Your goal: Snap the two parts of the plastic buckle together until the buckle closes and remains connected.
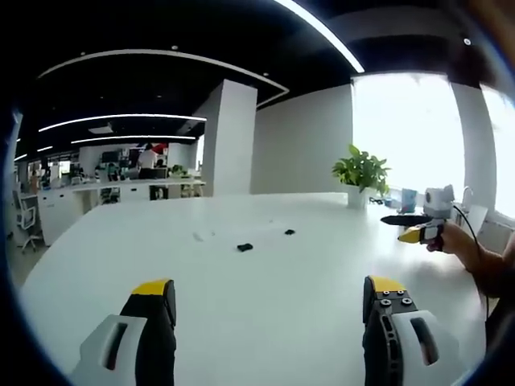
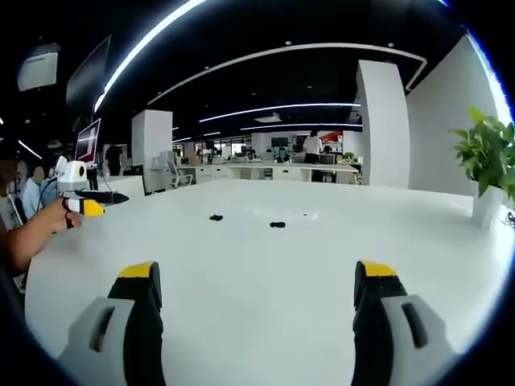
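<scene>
Two small black buckle parts lie apart on the white table (image 1: pixel 265 338). In the left gripper view one part (image 1: pixel 245 247) is nearer me and the other (image 1: pixel 289 232) sits a little farther right. The right gripper view has them as a left part (image 2: pixel 216 217) and a right part (image 2: pixel 278 224). My left gripper (image 1: pixel 269 289) is open above the table, well short of the parts, nothing between its jaws. My right gripper (image 2: pixel 257 273) is open too, holding nothing. Each gripper faces the other across the table: the right one (image 1: pixel 418 227) and the left one (image 2: pixel 87 201), both hand-held.
A potted plant (image 1: pixel 360 170) in a white pot stands at the table's far edge, also the plant (image 2: pixel 487 157) at the right. A white column (image 1: pixel 229 137) and office desks with people lie beyond. A small faint mark (image 1: pixel 198 236) sits on the table.
</scene>
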Action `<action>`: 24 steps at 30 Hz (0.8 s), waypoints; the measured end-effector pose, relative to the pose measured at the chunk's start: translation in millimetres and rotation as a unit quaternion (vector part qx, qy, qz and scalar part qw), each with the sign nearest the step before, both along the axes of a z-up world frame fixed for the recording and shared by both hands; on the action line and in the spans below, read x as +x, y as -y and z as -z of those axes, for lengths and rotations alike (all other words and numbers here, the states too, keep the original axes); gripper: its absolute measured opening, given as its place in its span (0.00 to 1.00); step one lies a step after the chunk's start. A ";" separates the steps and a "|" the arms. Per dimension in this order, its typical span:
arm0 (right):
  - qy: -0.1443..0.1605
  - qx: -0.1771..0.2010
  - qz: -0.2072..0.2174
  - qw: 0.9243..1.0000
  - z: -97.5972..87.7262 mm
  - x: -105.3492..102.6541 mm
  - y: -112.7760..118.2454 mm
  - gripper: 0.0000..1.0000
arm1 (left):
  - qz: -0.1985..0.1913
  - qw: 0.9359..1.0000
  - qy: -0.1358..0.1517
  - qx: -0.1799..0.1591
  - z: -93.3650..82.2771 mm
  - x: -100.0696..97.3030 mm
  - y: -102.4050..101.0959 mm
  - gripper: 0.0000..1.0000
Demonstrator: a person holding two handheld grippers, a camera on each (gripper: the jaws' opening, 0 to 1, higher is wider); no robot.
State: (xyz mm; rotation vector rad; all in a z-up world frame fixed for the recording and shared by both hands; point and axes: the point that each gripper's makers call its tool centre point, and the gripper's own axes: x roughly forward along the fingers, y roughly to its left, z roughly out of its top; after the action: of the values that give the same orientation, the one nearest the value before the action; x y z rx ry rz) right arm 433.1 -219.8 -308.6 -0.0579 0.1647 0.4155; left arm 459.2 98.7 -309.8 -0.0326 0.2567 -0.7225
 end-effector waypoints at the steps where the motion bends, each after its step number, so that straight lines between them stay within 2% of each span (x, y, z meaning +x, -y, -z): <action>1: 0.002 0.001 0.002 1.000 -0.9 1.0 0.7 1.00 | 0.000 1.000 0.001 0.001 -0.4 0.9 0.0 0.99; 5: -0.002 0.009 0.001 1.000 3.1 2.4 1.0 1.00 | -0.002 1.000 0.001 -0.004 -0.7 4.0 1.8 0.98; 14: -0.006 0.003 0.003 1.000 7.4 4.6 3.8 1.00 | 0.002 1.000 0.000 0.005 3.3 8.2 3.5 0.98; 24: 0.001 -0.011 0.002 1.000 1.3 11.7 0.6 1.00 | 0.007 1.000 0.001 0.009 2.1 13.9 8.5 0.98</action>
State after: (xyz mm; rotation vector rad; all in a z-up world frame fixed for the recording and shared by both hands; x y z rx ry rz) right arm 444.8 -220.4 -309.9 -0.0789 0.1674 0.4100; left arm 473.1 90.1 -311.9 -0.0119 0.2613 -0.7340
